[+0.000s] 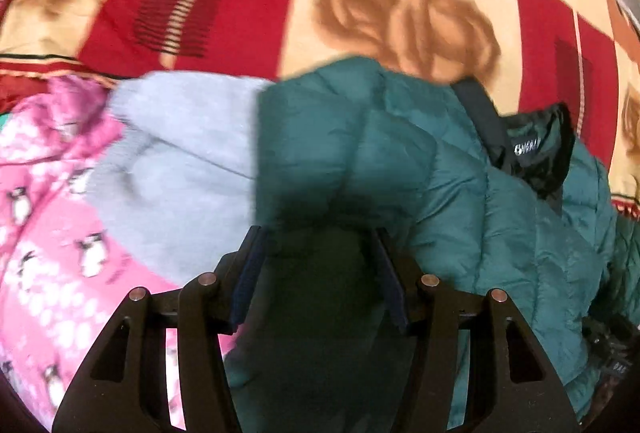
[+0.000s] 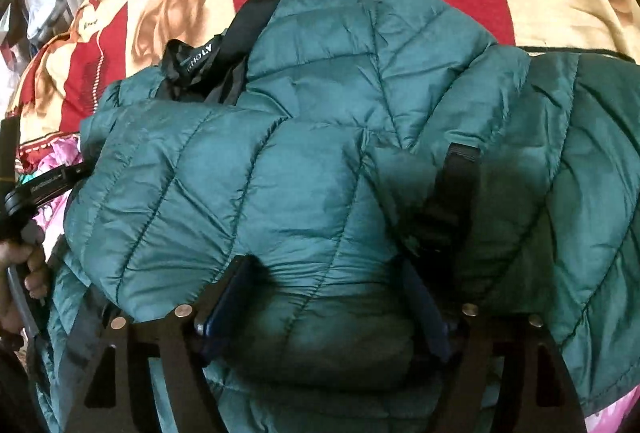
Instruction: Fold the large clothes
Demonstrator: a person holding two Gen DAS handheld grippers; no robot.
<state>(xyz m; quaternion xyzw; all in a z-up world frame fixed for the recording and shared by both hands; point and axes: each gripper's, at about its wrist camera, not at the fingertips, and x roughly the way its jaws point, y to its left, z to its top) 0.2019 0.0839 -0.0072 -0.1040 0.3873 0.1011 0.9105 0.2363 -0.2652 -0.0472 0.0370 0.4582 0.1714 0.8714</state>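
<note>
A teal quilted puffer jacket (image 2: 320, 153) lies bunched on the bed, its black lining and label (image 2: 196, 61) showing at the collar. In the left wrist view the jacket (image 1: 400, 153) fills the right half. My left gripper (image 1: 320, 241) has its jaws spread wide with a thick fold of the jacket between them. My right gripper (image 2: 324, 273) also stands wide around a padded bulge of the jacket. The left gripper's body and the hand holding it (image 2: 24, 257) show at the left edge of the right wrist view.
The bed is covered by a red, cream and orange blanket with rose prints (image 1: 400, 5). A grey garment (image 1: 188, 169) and pink penguin-print fleece (image 1: 48, 225) lie left of the jacket. Room clutter (image 2: 44, 9) shows past the bed's far left.
</note>
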